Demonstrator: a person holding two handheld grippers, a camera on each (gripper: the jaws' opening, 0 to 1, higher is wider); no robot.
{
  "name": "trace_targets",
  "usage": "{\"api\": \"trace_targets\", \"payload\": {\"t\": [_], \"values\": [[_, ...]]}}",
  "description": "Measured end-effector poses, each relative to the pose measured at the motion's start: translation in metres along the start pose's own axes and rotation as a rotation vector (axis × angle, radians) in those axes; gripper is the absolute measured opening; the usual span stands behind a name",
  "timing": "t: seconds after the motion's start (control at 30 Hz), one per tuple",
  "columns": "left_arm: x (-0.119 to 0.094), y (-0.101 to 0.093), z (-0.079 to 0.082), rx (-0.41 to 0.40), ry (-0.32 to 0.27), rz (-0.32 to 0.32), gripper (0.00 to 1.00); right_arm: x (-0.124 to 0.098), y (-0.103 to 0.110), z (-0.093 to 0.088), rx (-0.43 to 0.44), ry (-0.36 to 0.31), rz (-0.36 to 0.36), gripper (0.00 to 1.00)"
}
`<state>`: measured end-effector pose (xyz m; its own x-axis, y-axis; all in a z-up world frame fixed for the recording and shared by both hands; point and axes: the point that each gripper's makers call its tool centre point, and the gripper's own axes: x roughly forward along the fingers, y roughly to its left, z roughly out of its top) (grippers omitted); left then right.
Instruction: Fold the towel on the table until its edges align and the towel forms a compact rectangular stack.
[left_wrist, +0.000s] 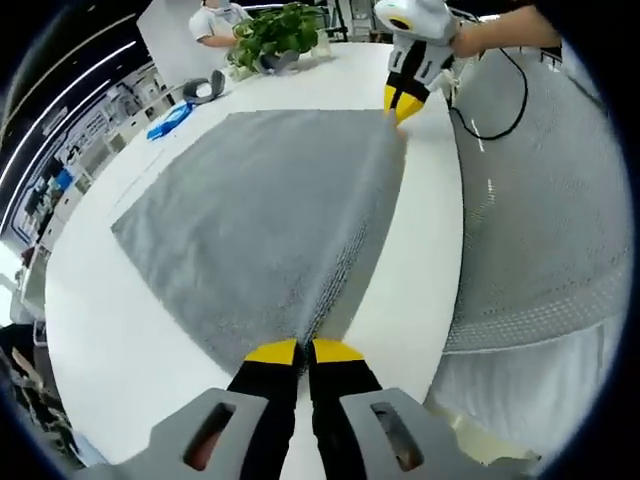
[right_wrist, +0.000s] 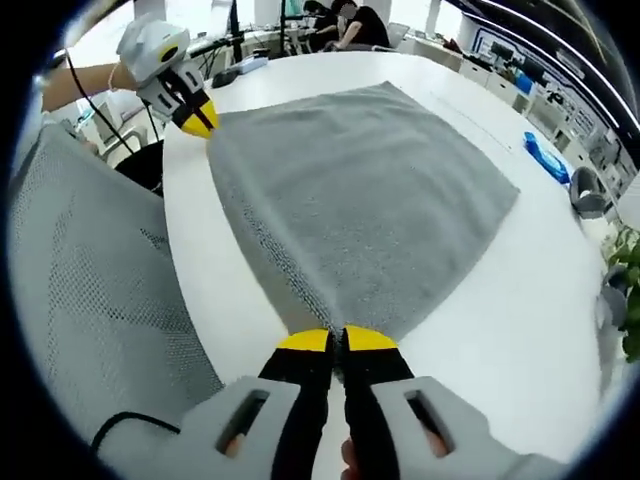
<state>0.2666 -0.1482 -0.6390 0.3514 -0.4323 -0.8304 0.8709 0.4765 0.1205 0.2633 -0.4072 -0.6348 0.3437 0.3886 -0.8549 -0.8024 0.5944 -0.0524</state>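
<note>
Lying spread flat on the white counter, the grey towel stretches forward from both pairs of jaws — one layer, unfolded, with its near edge running between the two grippers.

In the left gripper view, the left gripper has its yellow-tipped jaws pressed together on the nearest corner of the towel, the cloth puckering slightly just ahead of the tips. Far ahead and to the right of these jaws, the right gripper pinches the opposite corner along the same edge, a bare arm reaching in behind it. Beyond the towel's far side sit a leafy green plant, a grey roll-shaped object and something blue, all well apart from the towel. To the right of the jaws, off the counter's edge, is the grey mesh back of a chair.

In the right gripper view, the right gripper likewise has its jaws shut on the towel corner directly in front of them. Ahead and to the left, the left gripper grips the other corner, with a black cable trailing from it. The chair mesh lies left of the jaws — the plant is at the far right.
</note>
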Motion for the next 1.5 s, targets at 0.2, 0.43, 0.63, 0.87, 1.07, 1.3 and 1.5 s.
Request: {"api": "trace_targets", "payload": {"t": [0.2, 0.43, 0.63, 0.87, 1.07, 1.3, 1.5], "values": [[-0.017, -0.001, 0.012, -0.043, -0.033, -0.007, 0.03, -0.016, 0.001, 0.004, 0.088, -0.041, 0.016, 0.0], [-0.042, -0.003, 0.027, -0.044, -0.062, 0.006, 0.03, -0.041, 0.004, 0.013, 0.148, -0.083, 0.036, 0.0], [-0.057, -0.007, 0.035, -0.031, -0.068, 0.011, 0.03, -0.06, 0.01, 0.02, 0.143, -0.094, 0.048, 0.0], [-0.082, -0.009, 0.045, -0.035, -0.092, 0.022, 0.03, -0.082, 0.018, 0.026, 0.154, -0.112, 0.061, 0.0], [-0.095, -0.016, 0.048, -0.034, -0.087, 0.014, 0.03, -0.097, 0.028, 0.029, 0.158, -0.116, 0.092, 0.0], [-0.112, -0.017, 0.058, -0.012, -0.076, 0.042, 0.03, -0.111, 0.03, 0.034, 0.173, -0.132, 0.102, 0.0], [-0.116, 0.008, 0.078, -0.003, -0.111, 0.091, 0.03, -0.114, 0.003, 0.055, 0.217, -0.19, 0.06, 0.0]]}}
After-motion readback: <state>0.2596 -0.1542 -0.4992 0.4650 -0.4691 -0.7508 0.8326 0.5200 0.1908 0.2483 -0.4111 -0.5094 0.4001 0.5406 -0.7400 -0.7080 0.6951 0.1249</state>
